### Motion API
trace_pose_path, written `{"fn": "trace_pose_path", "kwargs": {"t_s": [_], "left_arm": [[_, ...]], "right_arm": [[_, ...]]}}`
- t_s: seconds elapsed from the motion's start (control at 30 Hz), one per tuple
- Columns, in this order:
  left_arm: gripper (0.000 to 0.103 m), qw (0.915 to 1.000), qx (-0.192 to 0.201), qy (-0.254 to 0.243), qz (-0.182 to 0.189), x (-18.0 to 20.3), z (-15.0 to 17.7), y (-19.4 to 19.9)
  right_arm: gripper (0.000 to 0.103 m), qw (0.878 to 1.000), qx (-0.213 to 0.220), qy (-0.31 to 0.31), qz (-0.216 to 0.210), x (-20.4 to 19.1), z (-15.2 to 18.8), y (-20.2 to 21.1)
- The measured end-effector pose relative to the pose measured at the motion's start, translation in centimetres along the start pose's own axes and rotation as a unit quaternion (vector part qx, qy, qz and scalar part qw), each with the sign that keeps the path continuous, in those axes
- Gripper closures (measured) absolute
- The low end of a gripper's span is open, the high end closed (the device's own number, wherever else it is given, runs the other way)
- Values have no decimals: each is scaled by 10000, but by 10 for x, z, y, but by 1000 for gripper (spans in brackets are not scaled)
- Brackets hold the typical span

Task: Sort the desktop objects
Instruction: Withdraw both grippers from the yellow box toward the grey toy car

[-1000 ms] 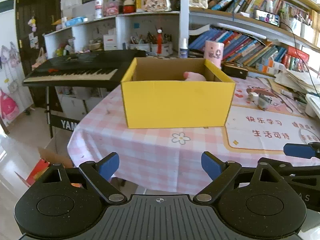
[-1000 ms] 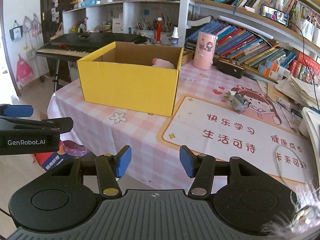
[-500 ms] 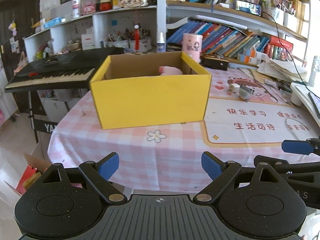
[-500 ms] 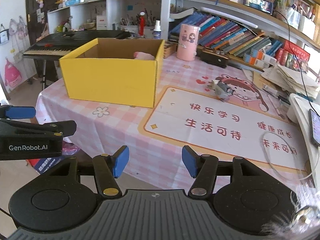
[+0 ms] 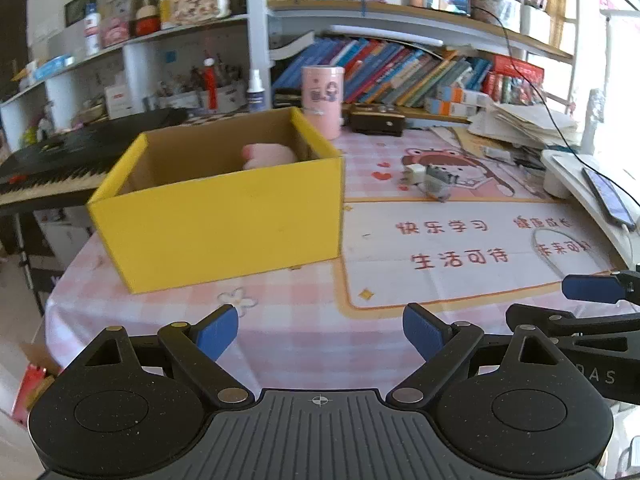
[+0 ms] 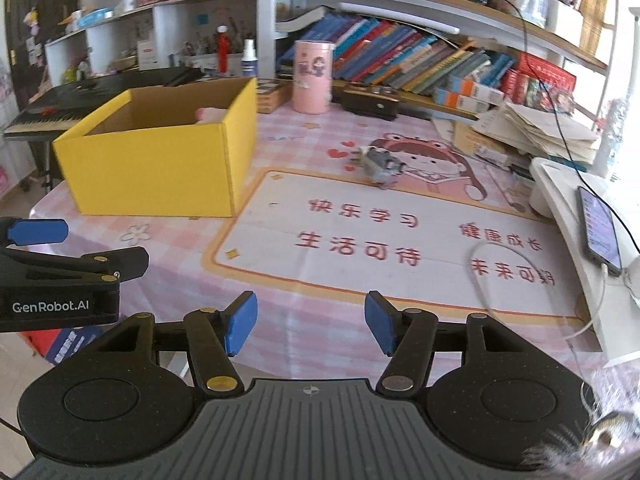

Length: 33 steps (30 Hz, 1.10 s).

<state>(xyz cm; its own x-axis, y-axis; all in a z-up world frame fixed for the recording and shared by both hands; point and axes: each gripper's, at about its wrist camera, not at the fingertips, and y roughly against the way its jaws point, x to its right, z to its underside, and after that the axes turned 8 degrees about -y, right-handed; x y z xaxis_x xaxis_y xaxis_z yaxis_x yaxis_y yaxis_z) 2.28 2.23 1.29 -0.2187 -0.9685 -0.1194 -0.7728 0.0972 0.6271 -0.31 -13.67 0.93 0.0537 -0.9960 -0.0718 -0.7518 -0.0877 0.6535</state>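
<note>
- Risk: the grey toy (image 6: 379,164) is small and light; I judge my right tongs (image 6: 310,322) could knock it along the mat if I come in off-centre.
- Both tongs tilt down over the bench (image 6: 320,304) edge, empty: left tongs (image 5: 320,330) spread wide, right parted less.
- The toy lies right of the box (image 6: 160,160), well apart.

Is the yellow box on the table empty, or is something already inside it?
Not empty. The yellow box is open at the top, and a pink soft object lies inside near its far wall. What it is, cannot tell.

Black keyboard (image 5: 60,160), bookshelves (image 6: 420,60), phone (image 6: 600,232) charging on white stand
</note>
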Motion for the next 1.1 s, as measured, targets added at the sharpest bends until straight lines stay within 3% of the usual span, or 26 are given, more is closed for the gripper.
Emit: {"fn": "trace_pose_path", "kwargs": {"t_s": [0.47, 1.1], "left_arm": [[11, 9992, -66, -306, 229, 33, -23, -28], [11, 9990, -240, -366, 130, 72, -55, -65]], "right_arm": [[45, 9994, -60, -277, 191, 40, -14, -16], [45, 9992, -249, -300, 34, 89, -43, -53]]}}
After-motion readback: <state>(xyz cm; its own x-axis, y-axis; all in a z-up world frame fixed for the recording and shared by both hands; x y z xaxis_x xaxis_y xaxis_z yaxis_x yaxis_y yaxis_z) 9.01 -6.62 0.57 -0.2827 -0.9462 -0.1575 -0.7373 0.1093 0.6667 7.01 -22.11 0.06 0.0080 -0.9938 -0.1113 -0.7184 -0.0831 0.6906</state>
